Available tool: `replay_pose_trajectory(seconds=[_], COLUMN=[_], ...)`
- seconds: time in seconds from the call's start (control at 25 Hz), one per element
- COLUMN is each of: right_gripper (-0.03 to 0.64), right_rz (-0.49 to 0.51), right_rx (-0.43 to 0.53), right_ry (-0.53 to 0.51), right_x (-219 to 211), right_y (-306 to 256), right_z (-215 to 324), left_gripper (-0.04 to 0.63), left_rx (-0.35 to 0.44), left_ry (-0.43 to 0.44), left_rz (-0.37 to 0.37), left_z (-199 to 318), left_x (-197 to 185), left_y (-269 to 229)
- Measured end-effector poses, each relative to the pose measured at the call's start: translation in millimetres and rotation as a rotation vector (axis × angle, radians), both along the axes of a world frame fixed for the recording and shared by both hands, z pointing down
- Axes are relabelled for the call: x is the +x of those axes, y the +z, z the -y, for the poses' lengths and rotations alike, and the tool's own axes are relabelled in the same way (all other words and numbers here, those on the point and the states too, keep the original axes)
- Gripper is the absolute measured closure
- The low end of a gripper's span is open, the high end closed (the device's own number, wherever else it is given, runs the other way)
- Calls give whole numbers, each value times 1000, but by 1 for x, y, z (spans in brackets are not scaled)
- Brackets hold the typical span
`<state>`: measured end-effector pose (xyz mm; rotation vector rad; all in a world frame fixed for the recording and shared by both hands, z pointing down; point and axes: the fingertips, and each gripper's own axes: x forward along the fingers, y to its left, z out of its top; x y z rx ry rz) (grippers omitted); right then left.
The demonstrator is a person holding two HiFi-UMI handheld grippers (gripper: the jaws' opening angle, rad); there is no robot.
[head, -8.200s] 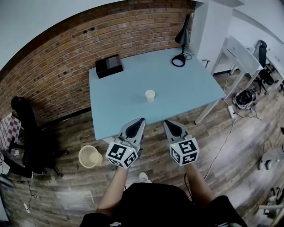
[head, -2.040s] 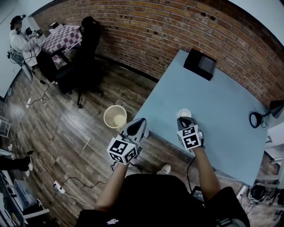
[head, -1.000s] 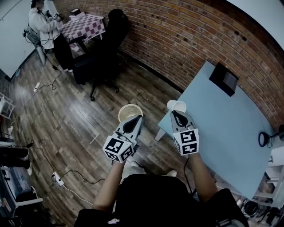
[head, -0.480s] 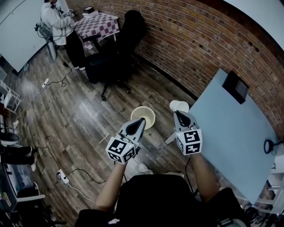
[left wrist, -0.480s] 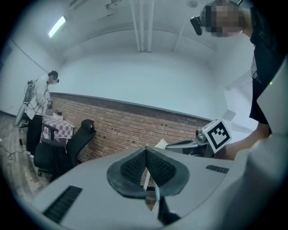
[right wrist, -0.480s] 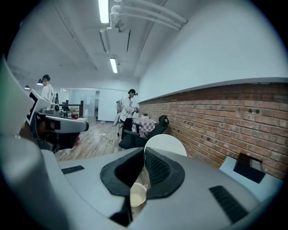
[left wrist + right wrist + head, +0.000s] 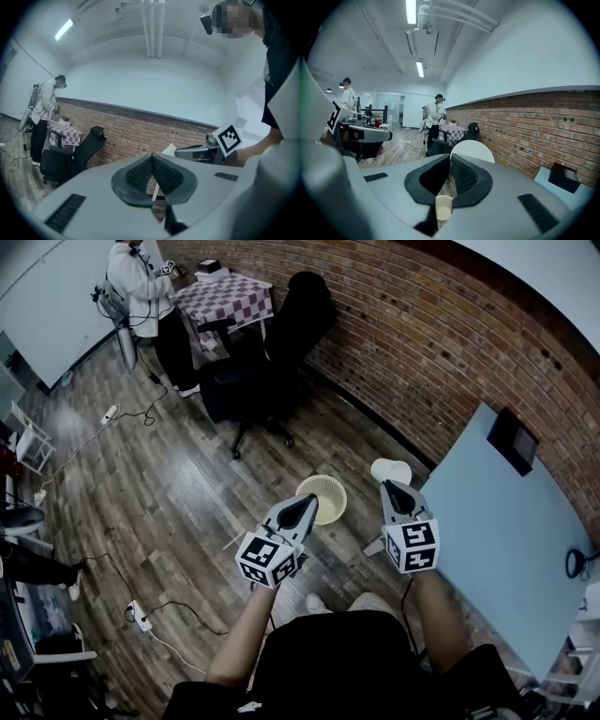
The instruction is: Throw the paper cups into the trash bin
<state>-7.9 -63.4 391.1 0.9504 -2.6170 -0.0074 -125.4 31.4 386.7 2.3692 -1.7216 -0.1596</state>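
Head view: right gripper (image 7: 388, 487) is pinching the paper cup (image 7: 390, 471) at centre right. The trash bin (image 7: 322, 499) is sitting lower left of it, nearer the left gripper (image 7: 306, 501).
Left gripper view: jaws are pressing together, empty.
Right gripper view: jaws are clamping the cup's wall, with the bin showing below.

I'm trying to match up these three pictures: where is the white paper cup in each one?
Head view: paper cup right of centre, at the right gripper's tip.
Left gripper view: small white shape right of centre.
Right gripper view: centre, its rim above the gripper.
Shared landmark: the black office chair.
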Motion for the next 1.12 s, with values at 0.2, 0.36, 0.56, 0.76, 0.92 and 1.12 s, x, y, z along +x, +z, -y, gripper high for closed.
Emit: replay_pose_trajectory(seconds=[0.2, 0.36, 0.56, 0.76, 0.92, 1.12], right_gripper=[600, 600, 600, 600, 600, 600], right_rz=[23, 27, 43, 45, 49, 68], right_rx=[-20, -16, -12, -3, 4, -13], right_ry=[-31, -57, -79, -105, -109, -97], right_x=[-21, -28, -43, -61, -64, -66], right_y=[0, -1, -5, -8, -11, -9], right_z=[-9, -12, -14, -16, -11, 4], left_gripper=[591, 591, 591, 591, 591, 591], left_rx=[2, 15, 26, 29, 38, 27], left_ry=[-24, -49, -73, -94, -105, -98], left_rz=[-3, -6, -2, 2, 1, 1], left_z=[-14, -19, -27, -32, -27, -15], left_x=[-16, -23, -36, -52, -58, -59], left_y=[1, -1, -4, -5, -7, -4])
